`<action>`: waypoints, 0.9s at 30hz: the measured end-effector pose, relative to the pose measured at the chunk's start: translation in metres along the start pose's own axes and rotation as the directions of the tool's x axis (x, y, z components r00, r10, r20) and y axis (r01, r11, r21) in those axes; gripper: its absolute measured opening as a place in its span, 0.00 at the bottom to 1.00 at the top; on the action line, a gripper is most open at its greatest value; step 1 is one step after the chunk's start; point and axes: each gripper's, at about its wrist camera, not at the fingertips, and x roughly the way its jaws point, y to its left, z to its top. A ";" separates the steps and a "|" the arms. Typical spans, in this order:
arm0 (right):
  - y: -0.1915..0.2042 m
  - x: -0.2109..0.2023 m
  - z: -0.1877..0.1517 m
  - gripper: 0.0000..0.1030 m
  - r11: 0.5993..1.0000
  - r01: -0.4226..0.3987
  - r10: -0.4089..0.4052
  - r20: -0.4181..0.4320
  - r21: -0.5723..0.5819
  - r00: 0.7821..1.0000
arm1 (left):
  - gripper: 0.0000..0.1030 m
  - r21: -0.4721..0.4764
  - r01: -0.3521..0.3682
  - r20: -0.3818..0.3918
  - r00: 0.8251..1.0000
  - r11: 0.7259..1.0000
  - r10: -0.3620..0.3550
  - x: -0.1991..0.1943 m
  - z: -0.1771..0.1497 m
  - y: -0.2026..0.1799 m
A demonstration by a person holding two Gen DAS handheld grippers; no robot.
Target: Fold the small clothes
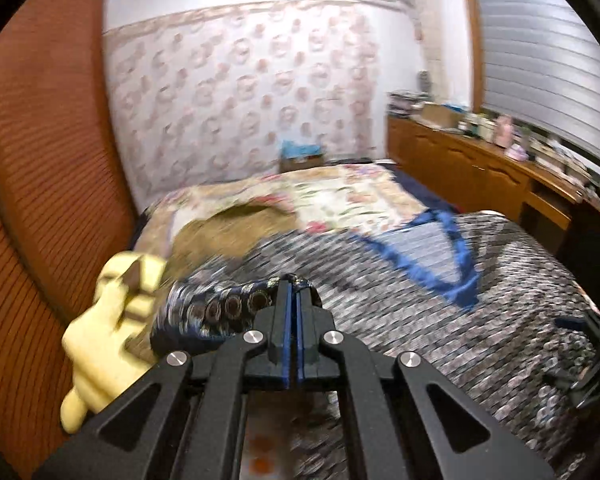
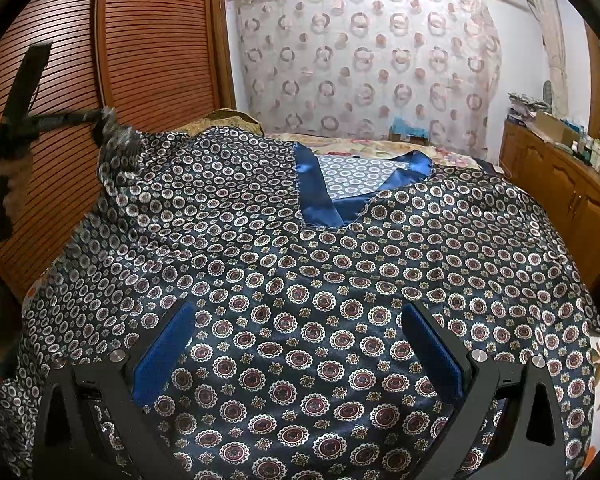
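Left wrist view: I see a bed (image 1: 340, 196) under a floral quilt, patterned curtain (image 1: 236, 92) behind, slatted wooden door (image 1: 44, 160) to the left, cluttered sideboard (image 1: 472, 160) to the right. My left gripper (image 1: 291, 280) is pressed together, pinching a fold of the dark patterned shirt (image 1: 228, 304) at its tips; a pale yellow object (image 1: 108, 328) sits just left of it, blurred. Right wrist view: sharper, the whole shirt (image 2: 300, 280) lies spread flat, blue V-neck (image 2: 324, 208) ahead. My right gripper (image 2: 296, 336) is spread wide, hovering over the lower cloth, pads (image 2: 164, 352) clear. The left gripper (image 2: 100, 120) lifts the shirt's far-left corner.
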 end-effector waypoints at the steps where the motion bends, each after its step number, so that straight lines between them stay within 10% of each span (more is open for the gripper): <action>1: 0.000 0.000 0.000 1.00 1.000 -0.001 0.001 0.000 0.000 1.000 | 0.03 0.022 0.027 -0.003 1.000 0.999 -0.027 0.003 0.006 -0.013; 7: 0.000 0.000 -0.001 1.00 1.000 -0.005 0.005 -0.003 0.000 1.000 | 0.08 0.093 0.111 -0.073 0.992 0.989 -0.105 0.012 0.004 -0.063; 15: 0.001 0.002 0.000 1.00 1.000 -0.011 0.011 -0.009 0.001 1.000 | 0.78 0.037 0.087 -0.056 0.995 0.996 -0.085 -0.016 -0.032 -0.045; 27: 0.010 -0.005 0.033 0.92 0.993 -0.112 0.112 0.001 -0.045 0.994 | 0.78 -0.120 0.000 0.004 1.000 0.993 0.000 -0.054 -0.085 -0.011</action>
